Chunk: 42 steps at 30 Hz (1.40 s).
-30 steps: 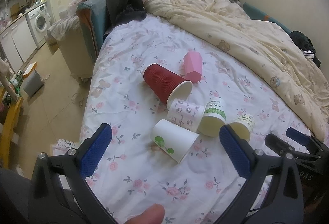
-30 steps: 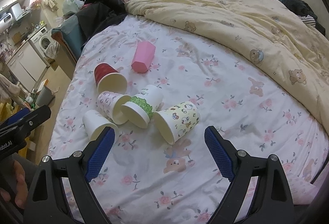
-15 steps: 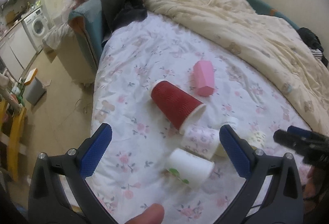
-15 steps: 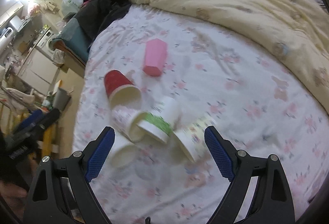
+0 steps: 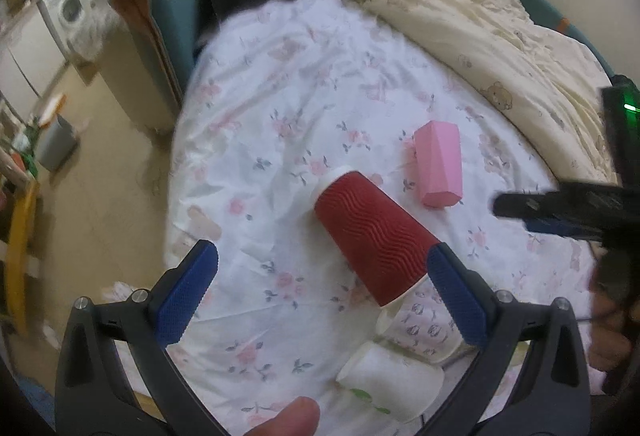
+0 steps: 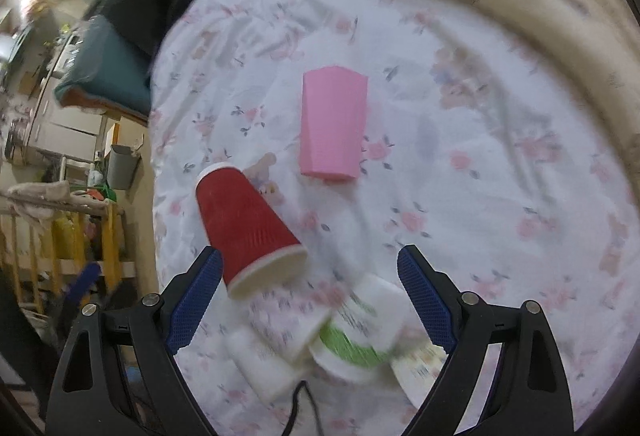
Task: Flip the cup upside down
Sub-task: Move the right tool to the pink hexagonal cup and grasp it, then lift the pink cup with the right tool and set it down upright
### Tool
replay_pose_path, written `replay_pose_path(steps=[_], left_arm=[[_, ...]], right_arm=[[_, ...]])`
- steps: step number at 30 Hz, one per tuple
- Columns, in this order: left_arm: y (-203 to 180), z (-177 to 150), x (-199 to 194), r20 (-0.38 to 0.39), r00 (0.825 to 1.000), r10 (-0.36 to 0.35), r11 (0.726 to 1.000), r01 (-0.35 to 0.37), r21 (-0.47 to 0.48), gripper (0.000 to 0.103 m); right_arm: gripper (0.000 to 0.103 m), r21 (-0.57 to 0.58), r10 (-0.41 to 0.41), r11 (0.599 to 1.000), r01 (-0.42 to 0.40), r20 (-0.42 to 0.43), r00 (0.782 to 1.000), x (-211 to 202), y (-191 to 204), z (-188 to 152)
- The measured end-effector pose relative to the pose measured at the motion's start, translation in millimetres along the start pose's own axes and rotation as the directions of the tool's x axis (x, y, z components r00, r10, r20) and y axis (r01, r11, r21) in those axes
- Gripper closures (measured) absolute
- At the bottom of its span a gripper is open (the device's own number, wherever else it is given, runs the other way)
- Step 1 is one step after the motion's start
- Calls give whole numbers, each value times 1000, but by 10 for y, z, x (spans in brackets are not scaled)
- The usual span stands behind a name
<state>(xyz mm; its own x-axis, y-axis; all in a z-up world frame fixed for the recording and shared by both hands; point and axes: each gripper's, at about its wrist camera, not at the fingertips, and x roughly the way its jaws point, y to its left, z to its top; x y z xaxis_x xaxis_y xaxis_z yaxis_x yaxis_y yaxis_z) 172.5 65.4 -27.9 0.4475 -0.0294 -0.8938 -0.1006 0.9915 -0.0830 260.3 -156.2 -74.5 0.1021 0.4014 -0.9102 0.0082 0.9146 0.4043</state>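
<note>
Red cup (image 5: 370, 238) on its side, rim toward left gripper (image 5: 324, 286) | nearest its right jaw | both grippers' jaws spread, right gripper (image 6: 310, 294) likewise close.

In the right wrist view, the paper cups (image 6: 344, 336) at six o'clock are smeared by blur, their prints left unreadable.

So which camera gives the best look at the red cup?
The left wrist view: the red cup is sharp there, its wavy ribs clear, though a fingertip overlaps its rim. The right wrist view shows the whole cup lying on its side, but blurred.
</note>
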Motion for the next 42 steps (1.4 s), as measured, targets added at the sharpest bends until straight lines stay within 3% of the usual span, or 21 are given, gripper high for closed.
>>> replay_pose_path(steps=[6, 12, 15, 21, 34, 42], left_arm=[[61, 35, 204, -58, 998, 1, 1000, -2, -26, 0], [94, 22, 255, -75, 997, -6, 999, 2, -45, 0], [94, 27, 256, -70, 997, -8, 999, 5, -38, 0], [74, 23, 234, -55, 998, 7, 1000, -9, -28, 0], [-84, -251, -137, -32, 999, -24, 1000, 23, -14, 0], [-172, -600, -435, -2, 999, -50, 999, 50, -9, 0]], right_arm=[[20, 17, -54, 998, 54, -41, 998, 527, 1, 403], [31, 24, -85, 996, 87, -77, 993, 838, -43, 547], [45, 19, -90, 996, 92, -87, 992, 901, -60, 550], [45, 0, -61, 998, 61, -19, 998, 635, -106, 413], [45, -13, 67, 998, -66, 78, 995, -376, -159, -533], [45, -26, 127, 992, -124, 111, 986, -756, -175, -1157]])
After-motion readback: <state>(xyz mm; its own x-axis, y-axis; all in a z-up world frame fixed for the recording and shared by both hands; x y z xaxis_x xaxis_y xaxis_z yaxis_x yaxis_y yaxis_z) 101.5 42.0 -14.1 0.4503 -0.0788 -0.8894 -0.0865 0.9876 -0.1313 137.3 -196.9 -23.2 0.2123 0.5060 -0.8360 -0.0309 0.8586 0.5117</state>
